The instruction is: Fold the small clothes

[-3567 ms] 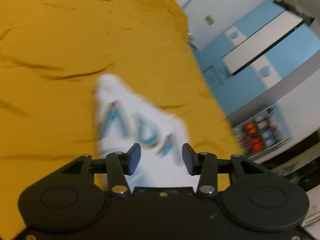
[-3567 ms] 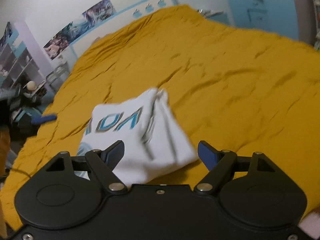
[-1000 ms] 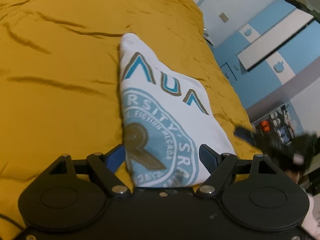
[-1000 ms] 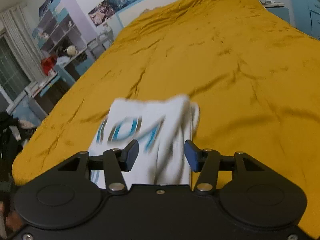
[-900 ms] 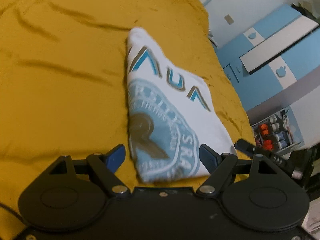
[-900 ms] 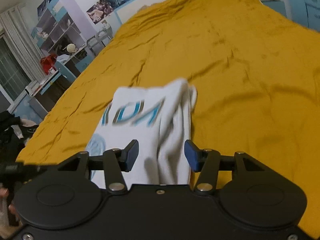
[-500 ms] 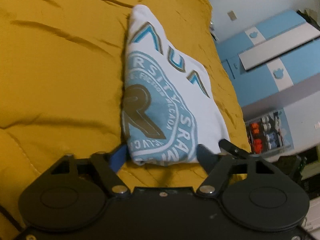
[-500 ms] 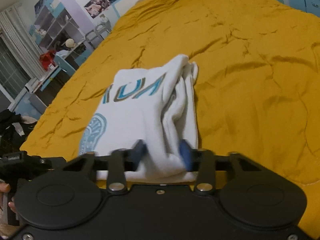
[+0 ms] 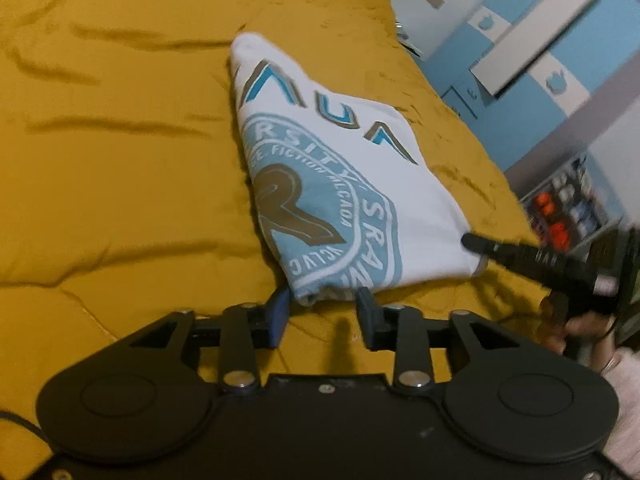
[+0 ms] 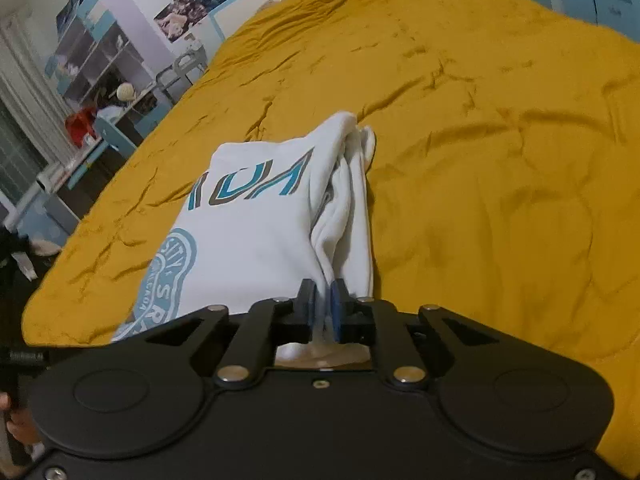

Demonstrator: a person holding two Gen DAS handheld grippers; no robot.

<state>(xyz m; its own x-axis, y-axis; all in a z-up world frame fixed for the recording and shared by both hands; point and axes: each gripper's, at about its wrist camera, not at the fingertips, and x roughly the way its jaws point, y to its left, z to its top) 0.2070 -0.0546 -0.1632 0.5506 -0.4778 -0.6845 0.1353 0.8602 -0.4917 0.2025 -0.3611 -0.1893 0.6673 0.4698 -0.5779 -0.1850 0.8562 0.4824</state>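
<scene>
A white T-shirt [image 9: 336, 184] with a blue round print lies folded into a small packet on the yellow bedspread [image 9: 112, 168]. My left gripper [image 9: 322, 312] is partly open at the shirt's near corner, its fingers on either side of the hem. My right gripper [image 10: 323, 304] is shut on the shirt's [image 10: 256, 232] near right corner, on the stacked folded edges. In the left wrist view the right gripper's black fingers [image 9: 520, 258] touch the shirt's right corner.
The yellow bedspread [image 10: 500, 160] stretches far ahead and to the right. A blue and white wardrobe [image 9: 532, 60] stands past the bed's right edge. Shelves and a desk [image 10: 92, 92] stand beyond the bed's left edge.
My right gripper has closed on the shirt's near right corner. My left gripper's fingers have narrowed around the near left corner. The shirt has settled flat on the bed.
</scene>
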